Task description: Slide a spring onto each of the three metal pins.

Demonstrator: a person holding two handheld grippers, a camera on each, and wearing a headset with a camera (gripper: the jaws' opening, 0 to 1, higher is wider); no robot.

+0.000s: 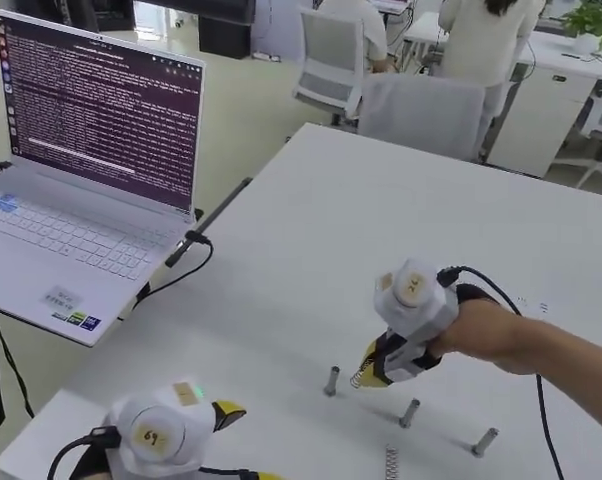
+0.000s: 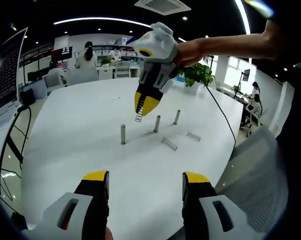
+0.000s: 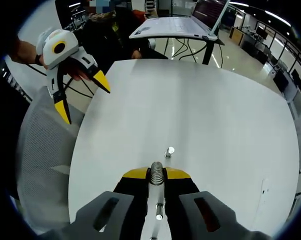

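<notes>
Just above the leftmost metal pin (image 1: 331, 381), the right gripper (image 1: 369, 372) tilts downward, pinching a spring (image 1: 358, 379); the left gripper (image 2: 145, 178) hangs low, jaws spread.

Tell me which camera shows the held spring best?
The right gripper view: the spring sits large and centred, pinched between yellow jaws. In the left gripper view it looks small, side-on; in the head view it is tiny.

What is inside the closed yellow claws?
A small metal spring, squeezed in the right gripper. One end pokes out; the part between the yellow tips is covered.
</notes>
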